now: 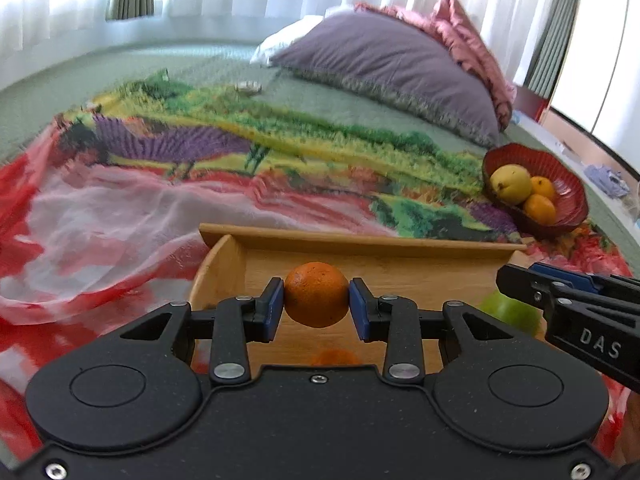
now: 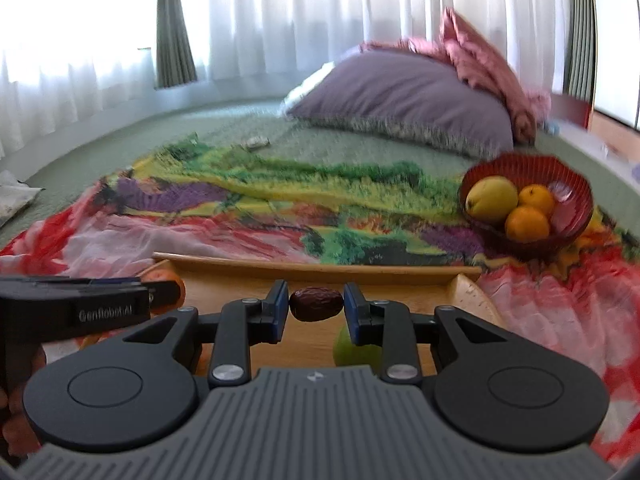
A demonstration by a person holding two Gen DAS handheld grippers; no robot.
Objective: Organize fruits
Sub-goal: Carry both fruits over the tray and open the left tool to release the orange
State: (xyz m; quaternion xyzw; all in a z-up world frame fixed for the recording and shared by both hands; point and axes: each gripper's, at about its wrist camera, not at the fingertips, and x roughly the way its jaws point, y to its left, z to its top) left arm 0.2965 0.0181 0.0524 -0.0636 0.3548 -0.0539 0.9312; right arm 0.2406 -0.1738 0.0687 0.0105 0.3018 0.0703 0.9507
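The orange point(image 1: 316, 294) is clamped between the blue pads of the left tongs point(image 1: 316, 304), held above the wooden tray point(image 1: 360, 242). The right tongs point(image 2: 316, 306) hold a dark brown date point(image 2: 316, 304) over the same tray.

A green apple point(image 2: 352, 350) lies in the tray, partly hidden behind the right tongs; the left wrist view shows only its upper edge point(image 1: 508, 312) behind the other tool. A second orange fruit point(image 1: 334, 357) below the held one is mostly covered by the tool body. The right wrist view shows the held orange point(image 2: 170, 280) largely blocked.

Beyond the tray, to the right, a red bowl point(image 2: 560, 172) stands on the patterned blanket point(image 2: 280, 200) on the bed. It contains a yellow fruit point(image 2: 492, 198) and two oranges point(image 2: 527, 224). A purple pillow point(image 1: 380, 56) lies farther back.
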